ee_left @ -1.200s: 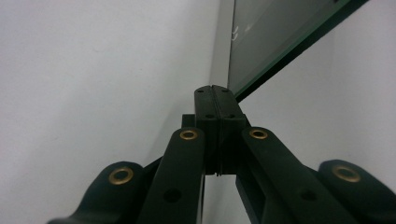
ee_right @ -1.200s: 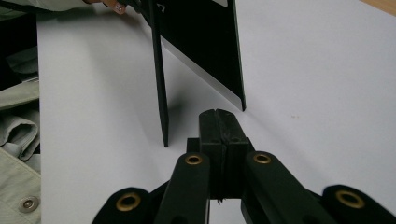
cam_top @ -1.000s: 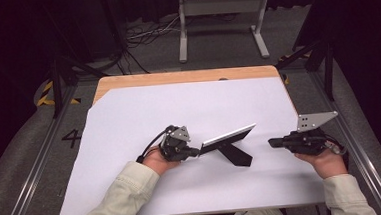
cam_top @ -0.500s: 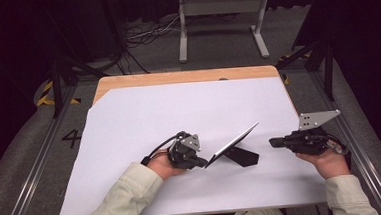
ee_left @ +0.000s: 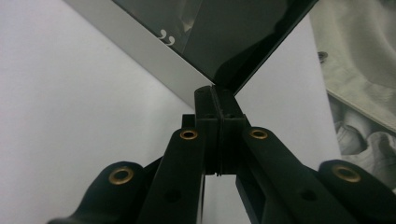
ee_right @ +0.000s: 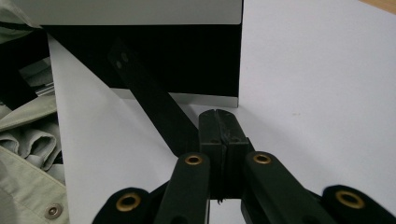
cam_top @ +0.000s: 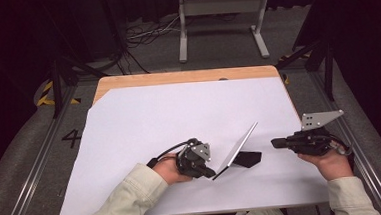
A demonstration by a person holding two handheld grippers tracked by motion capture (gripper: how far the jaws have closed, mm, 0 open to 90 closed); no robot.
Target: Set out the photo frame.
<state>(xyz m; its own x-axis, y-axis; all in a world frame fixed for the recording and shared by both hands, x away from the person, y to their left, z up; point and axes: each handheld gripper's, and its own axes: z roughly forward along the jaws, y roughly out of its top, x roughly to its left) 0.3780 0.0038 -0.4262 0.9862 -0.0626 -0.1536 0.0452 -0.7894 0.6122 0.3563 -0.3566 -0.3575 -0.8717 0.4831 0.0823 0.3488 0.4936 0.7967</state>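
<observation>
A dark numeral 4 (cam_top: 71, 139) stood on the grey floor, left of the table (cam_top: 186, 77). Small white quotation marks (ee_left: 166, 36) were printed on the tilted panel (ee_left: 219, 32).

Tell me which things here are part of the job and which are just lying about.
In the job:
- frame, tilted, its corner in the shut left gripper
- its black stand
- right gripper, shut, apart from the frame

Lying about:
- white sheet
- metal rack beyond the table
- floor cables
</observation>
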